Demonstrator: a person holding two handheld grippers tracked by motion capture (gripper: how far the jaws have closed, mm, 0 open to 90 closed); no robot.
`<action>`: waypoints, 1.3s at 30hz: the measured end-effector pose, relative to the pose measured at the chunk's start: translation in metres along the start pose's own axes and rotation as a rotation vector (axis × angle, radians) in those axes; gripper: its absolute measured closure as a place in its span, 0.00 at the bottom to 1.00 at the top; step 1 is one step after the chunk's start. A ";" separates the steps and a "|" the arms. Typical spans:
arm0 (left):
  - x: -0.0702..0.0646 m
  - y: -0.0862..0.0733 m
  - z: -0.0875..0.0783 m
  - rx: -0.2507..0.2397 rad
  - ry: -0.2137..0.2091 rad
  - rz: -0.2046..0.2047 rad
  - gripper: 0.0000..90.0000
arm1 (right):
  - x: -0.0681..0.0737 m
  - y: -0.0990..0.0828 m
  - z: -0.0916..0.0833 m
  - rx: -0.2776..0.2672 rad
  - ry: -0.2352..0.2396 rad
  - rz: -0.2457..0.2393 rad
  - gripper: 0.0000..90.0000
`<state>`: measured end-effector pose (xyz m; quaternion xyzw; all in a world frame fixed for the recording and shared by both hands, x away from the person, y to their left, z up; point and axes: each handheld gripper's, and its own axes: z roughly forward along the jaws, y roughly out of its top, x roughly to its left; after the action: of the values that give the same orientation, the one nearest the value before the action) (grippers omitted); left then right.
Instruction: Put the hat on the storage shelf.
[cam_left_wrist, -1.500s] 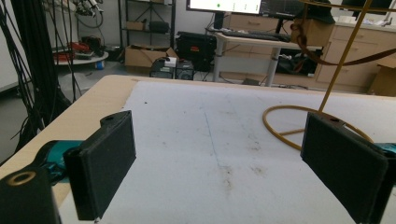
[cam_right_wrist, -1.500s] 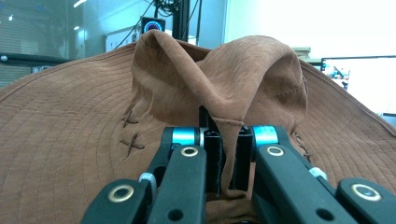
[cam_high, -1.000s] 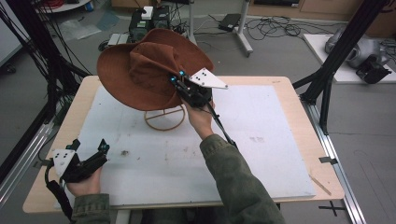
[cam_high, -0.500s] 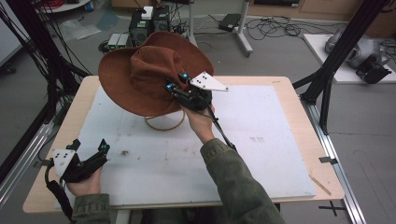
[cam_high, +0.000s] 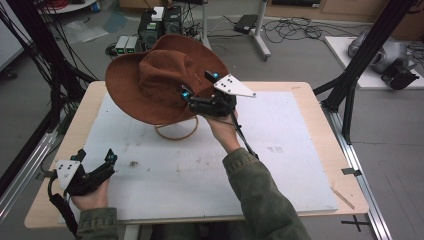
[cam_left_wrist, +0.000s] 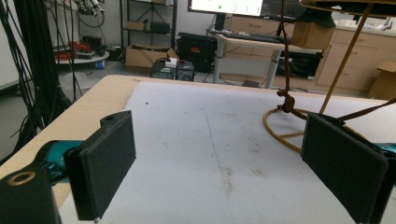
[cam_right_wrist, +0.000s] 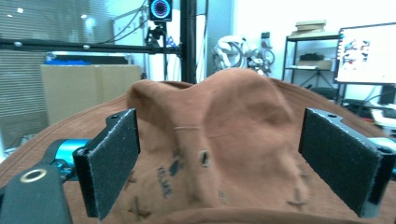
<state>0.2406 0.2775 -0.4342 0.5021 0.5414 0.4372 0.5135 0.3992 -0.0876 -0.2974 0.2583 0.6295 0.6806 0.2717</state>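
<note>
From the high view I see the brown hat (cam_high: 160, 82) perched tilted on a wire stand (cam_high: 176, 131) near the far middle of the white mat (cam_high: 280, 165) that covers the table (cam_high: 325, 107). My right gripper (cam_high: 199, 91) sits at the hat's near right side; its jaws have just been opening and now stand wide apart, the crown between them but no pad pressing on it. My left gripper (cam_high: 95, 157) rests low at the near left corner of the mat, jaws apart and holding nothing, well apart from the hat. In the left gripper view, the two black pads (cam_left_wrist: 105, 161) frame bare mat, with the stand's yellow ring (cam_left_wrist: 280, 133) and a knotted brown cord (cam_left_wrist: 286, 103) farther off at right. In the right gripper view, the hat's dented crown (cam_right_wrist: 219, 121) rises between the spread pads (cam_right_wrist: 114, 156), clear of both.
</note>
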 end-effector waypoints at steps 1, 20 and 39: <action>0.000 0.000 0.000 0.000 0.000 0.000 0.12 | -0.002 0.001 -0.002 -0.001 -0.008 -0.008 0.13; 0.002 0.002 -0.004 -0.013 0.013 -0.011 0.12 | -0.076 0.012 -0.153 -0.022 -0.364 -0.048 0.14; 0.005 0.002 -0.006 -0.017 0.024 -0.021 0.12 | -0.089 -0.063 -0.254 0.071 -0.694 0.019 0.17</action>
<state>0.2351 0.2824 -0.4326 0.4868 0.5490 0.4424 0.5156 0.2897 -0.3271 -0.3800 0.4896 0.5204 0.5324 0.4540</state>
